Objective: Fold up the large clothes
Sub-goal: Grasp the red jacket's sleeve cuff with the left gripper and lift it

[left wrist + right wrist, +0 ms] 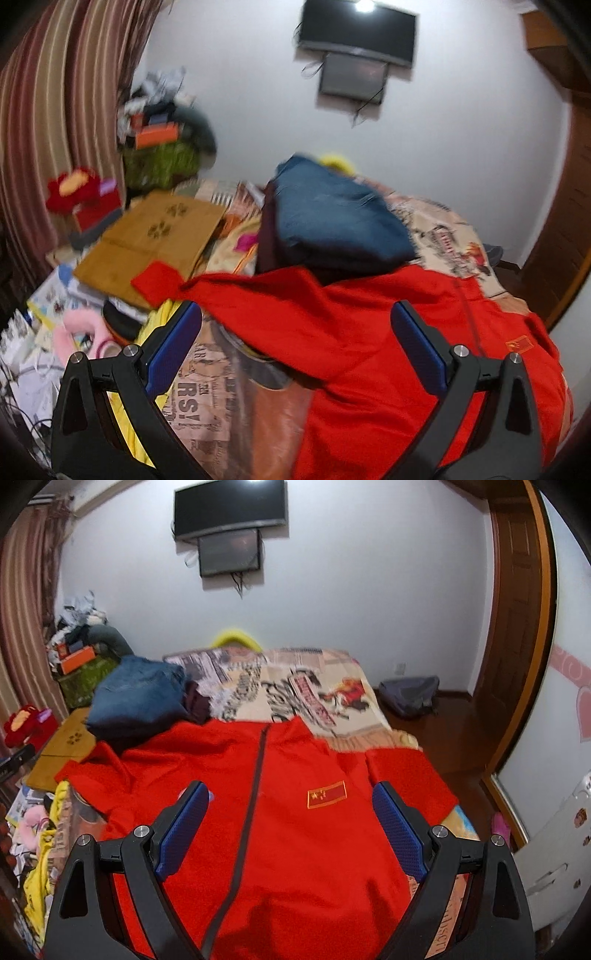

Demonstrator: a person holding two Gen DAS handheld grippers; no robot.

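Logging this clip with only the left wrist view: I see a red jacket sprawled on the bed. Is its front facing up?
Observer: Yes. The right wrist view shows the red jacket spread front-up, its dark zipper running down the middle.
Operator: Any badge?
Observer: A flag patch sits beside the zipper.
Operator: Is the right hand-held gripper holding it?
Observer: No, the right hand-held gripper is open above the chest, gripping nothing.

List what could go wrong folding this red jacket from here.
1. The left sleeve trails off the bed edge onto the cardboard; it may drag clutter along.
2. The stacked blue jeans sit against the red jacket shoulder, so a fold may topple them.
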